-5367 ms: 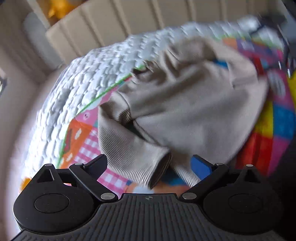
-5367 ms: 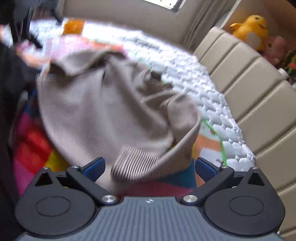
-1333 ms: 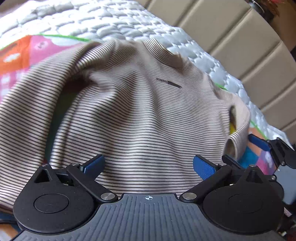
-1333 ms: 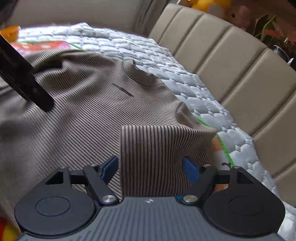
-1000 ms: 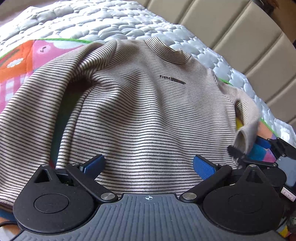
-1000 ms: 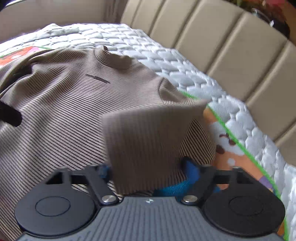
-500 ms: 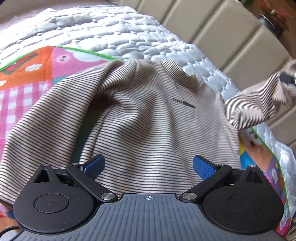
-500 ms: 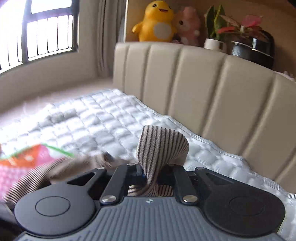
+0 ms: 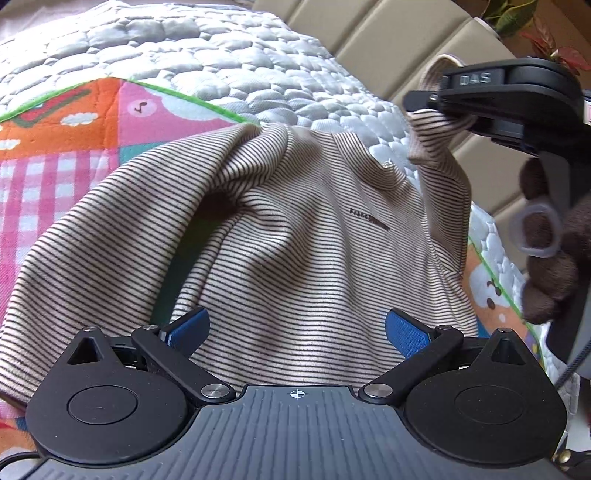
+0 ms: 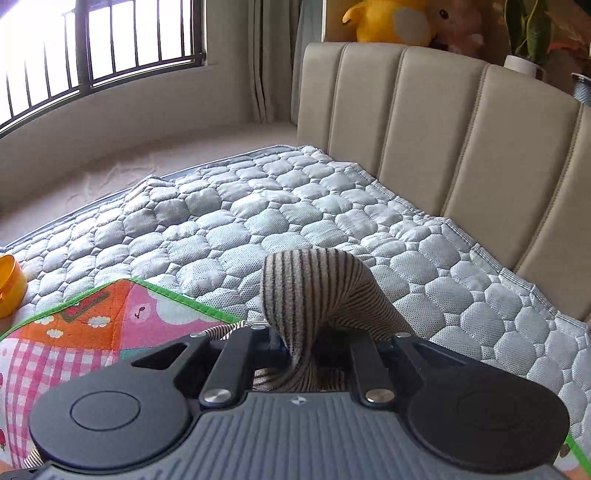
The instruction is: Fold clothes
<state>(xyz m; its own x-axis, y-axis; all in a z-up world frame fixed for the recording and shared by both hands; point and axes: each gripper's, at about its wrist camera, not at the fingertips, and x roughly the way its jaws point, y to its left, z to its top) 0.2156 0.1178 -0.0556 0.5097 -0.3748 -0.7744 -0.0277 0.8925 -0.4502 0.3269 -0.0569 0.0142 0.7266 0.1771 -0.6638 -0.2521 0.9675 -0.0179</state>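
Note:
A beige long-sleeved shirt with thin dark stripes (image 9: 295, 221) lies front up on the bed, its neck toward the headboard. My left gripper (image 9: 295, 325) hovers open over the shirt's lower part, with its blue pads (image 9: 406, 328) wide apart and nothing pinched. In the left wrist view my right gripper (image 9: 424, 103) is up at the right, shut on the shirt's sleeve cuff. The sleeve hangs from it in a taut drape. In the right wrist view the cuff (image 10: 306, 288) bulges up out of the shut right gripper (image 10: 299, 339).
A colourful play mat (image 9: 74, 147) lies under the shirt on a grey quilted mattress cover (image 10: 221, 221). A beige padded headboard (image 10: 443, 129) stands behind it. An orange tub (image 10: 9, 284) sits at the left. Plush toys (image 10: 384, 22) are on the ledge. A brown-gloved hand (image 9: 546, 258) holds the right gripper.
The right gripper closed on the sleeve cuff and rose with it toward the headboard, pulling the sleeve off the bed. The left gripper stayed open and drew back slightly.

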